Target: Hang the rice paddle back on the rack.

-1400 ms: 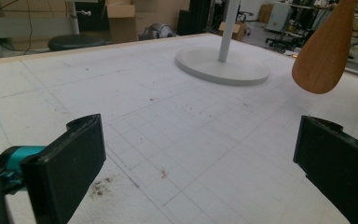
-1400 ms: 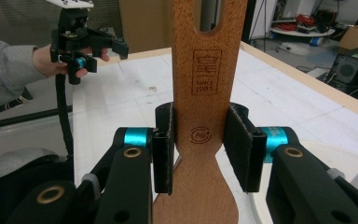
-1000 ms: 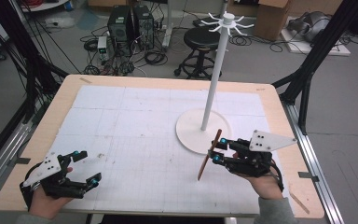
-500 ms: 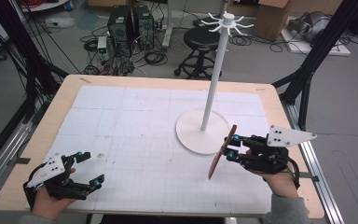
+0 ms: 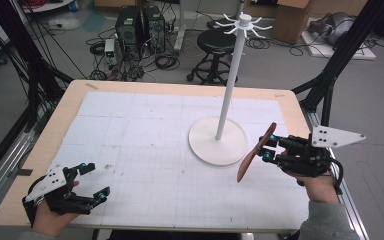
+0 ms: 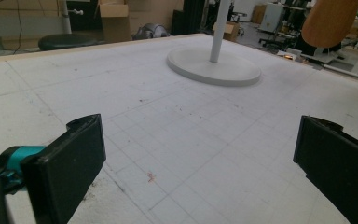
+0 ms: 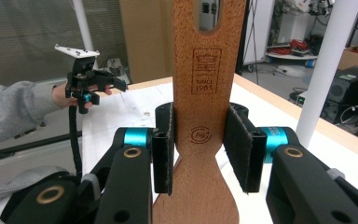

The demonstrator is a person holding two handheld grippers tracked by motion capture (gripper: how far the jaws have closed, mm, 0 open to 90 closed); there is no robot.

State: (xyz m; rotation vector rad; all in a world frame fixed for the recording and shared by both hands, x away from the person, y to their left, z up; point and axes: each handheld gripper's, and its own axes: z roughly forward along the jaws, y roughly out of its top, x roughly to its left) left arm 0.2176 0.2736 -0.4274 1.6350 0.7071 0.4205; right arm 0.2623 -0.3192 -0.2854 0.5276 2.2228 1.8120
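Note:
A wooden spatula (image 5: 256,152) hangs tilted in the air just right of the white stand's round base (image 5: 205,145). My right gripper (image 5: 272,148) is shut on its narrow neck. In the right gripper view both pads press the spatula (image 7: 208,93) at its stamped logo, the right gripper (image 7: 208,147) centred on it, with a slot hole above. My left gripper (image 5: 91,182) rests open near the table's front left corner. In the left gripper view the left gripper (image 6: 200,172) has its jaws wide apart over bare mat, with the stand base (image 6: 214,67) ahead.
The stand's white pole (image 5: 232,75) rises from the base to a ring of hooks (image 5: 244,24). A white gridded mat (image 5: 145,145) covers the wooden table. A stool (image 5: 219,42) and computer gear stand on the floor beyond the far edge.
My right gripper has carried the spatula to the right and slightly away, past the base's front edge. The left gripper has stayed about where it was.

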